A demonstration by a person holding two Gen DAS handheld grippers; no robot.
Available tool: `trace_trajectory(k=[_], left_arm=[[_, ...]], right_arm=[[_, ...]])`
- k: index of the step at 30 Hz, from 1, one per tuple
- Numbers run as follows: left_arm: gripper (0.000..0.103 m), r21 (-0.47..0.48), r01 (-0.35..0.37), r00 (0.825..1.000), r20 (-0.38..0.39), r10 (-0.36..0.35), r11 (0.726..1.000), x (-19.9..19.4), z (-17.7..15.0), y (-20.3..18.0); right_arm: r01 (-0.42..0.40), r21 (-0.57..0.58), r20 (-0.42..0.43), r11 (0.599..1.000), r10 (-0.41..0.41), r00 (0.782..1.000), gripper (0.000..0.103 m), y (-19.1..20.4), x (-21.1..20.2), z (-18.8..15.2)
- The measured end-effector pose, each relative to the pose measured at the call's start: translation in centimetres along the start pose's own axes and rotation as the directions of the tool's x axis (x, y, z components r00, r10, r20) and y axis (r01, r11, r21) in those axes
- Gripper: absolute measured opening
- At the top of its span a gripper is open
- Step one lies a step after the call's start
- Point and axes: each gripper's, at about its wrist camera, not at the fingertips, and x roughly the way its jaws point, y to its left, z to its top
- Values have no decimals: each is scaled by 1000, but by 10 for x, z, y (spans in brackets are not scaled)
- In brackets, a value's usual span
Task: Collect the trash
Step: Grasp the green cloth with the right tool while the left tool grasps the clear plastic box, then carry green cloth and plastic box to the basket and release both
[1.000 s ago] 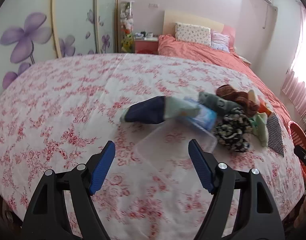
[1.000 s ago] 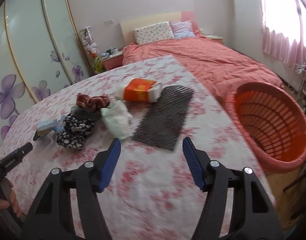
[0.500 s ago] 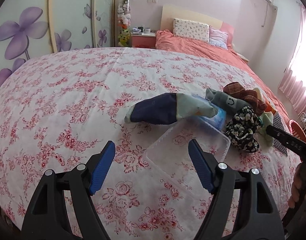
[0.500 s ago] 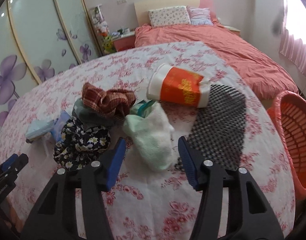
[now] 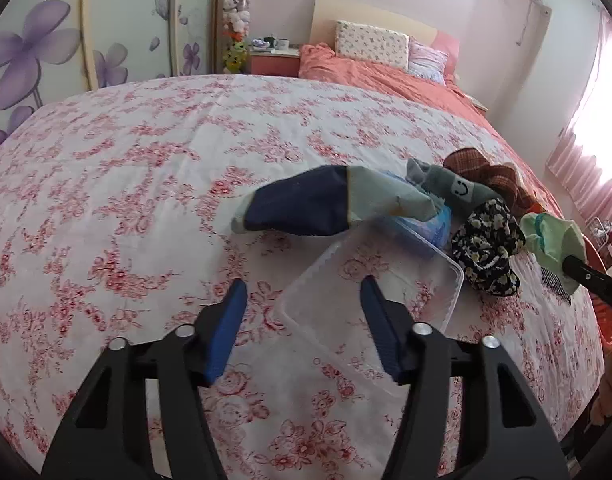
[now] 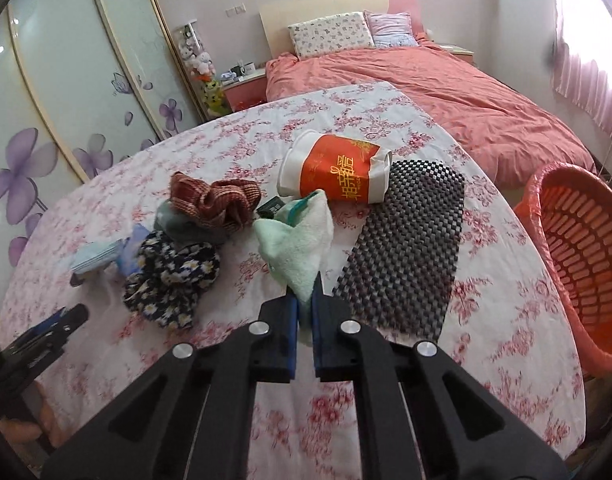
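Pinching the mint cloth [image 6: 302,240] tight, your right gripper [image 6: 304,300] just clamped; your left gripper [image 5: 302,300], narrowing, straddles the clear lid's [image 5: 385,292] corner, not touching.

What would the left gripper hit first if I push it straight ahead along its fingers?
Most likely the clear plastic tray: its near corner already lies between the open fingers of the left gripper, which have just been closing. Beyond it lies the navy and pale sock. Depth is uncertain.

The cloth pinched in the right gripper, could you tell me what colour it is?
Pale mint green cloth, fluffy, with a teal trim; clearest in the right wrist view, clamped in the right gripper.
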Motion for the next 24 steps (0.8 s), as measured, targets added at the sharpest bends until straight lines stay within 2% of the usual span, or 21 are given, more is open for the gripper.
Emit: trace_trajectory(k=[1,4,10,17,18,24], left_arm=[[43,2,5,1000,-14,-5,1000,3,0,-1],[33,-3,22,999,-37,-22,1000,2,-4,-3],[31,10,137,988,-80,-135,991,-8,-19,-18],[30,26,108,993,-56,-106,994,-9,-14,-27],[23,40,101,994,-50,-99,994,-10,-14,-29],[18,52,85,996,-24,-83,995,-13,-15,-35]], right_arm=[[1,-3,1,1000,-1,1000,7,0,-2,-1],[14,-13,8,1000,-14,1000,7,1,-8,-3],[33,3,10,999,-33,999,7,-8,-17,-9],[46,12,12,999,-46,999,7,-17,-26,-14],[47,16,12,999,-47,999,7,-18,-27,-14],[53,32,17,998,-53,998,7,-25,-35,-17]])
